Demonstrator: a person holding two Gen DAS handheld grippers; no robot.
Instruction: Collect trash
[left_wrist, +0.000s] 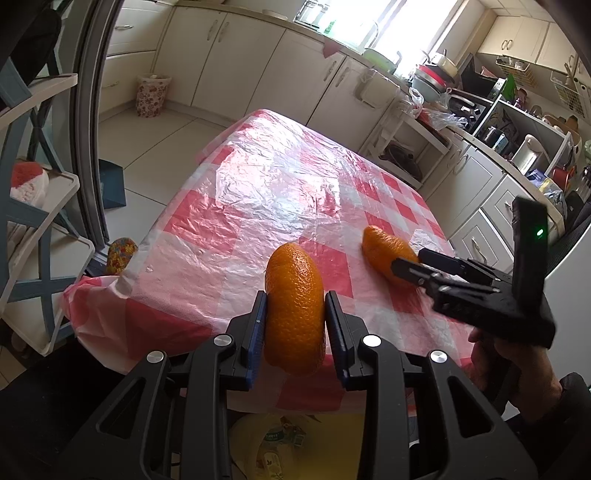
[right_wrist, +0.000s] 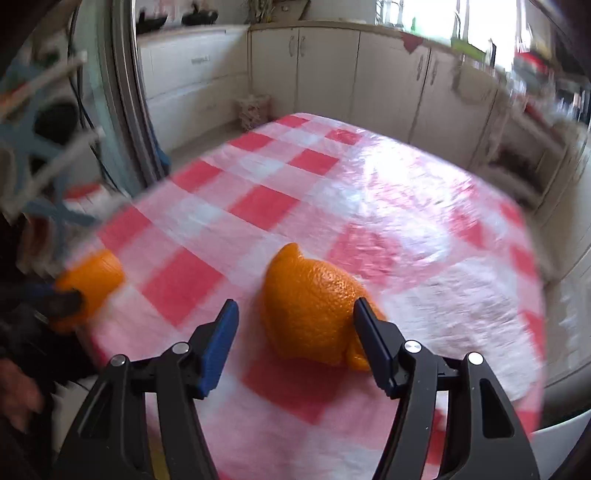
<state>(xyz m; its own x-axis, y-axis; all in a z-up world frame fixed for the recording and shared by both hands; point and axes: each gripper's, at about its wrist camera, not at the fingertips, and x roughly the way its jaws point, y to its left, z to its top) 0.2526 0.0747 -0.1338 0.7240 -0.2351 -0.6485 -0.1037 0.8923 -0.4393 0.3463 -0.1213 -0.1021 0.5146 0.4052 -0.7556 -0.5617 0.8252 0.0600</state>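
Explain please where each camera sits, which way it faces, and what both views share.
Left wrist: on the left gripper, looking down its fingers at the held orange peel; a hand shows.
Right wrist: on the right gripper, open around the second peel.
Shared: both peels, checked tablecloth, cabinets.

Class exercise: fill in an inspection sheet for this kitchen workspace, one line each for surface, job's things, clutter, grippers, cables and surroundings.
Surface: table under a red-and-white checked plastic cover, wrinkled and glossy.
Job's things: two pieces of orange peel; first peel held above the table's near edge, second peel lying on the cover.
Clutter: nothing else seen on the table.
Grippers: left gripper shut on the first peel; right gripper open, fingers either side of the second peel.
Cables: nothing seen.
Surroundings: cream cabinets, crowded counter, floral bin on the floor.
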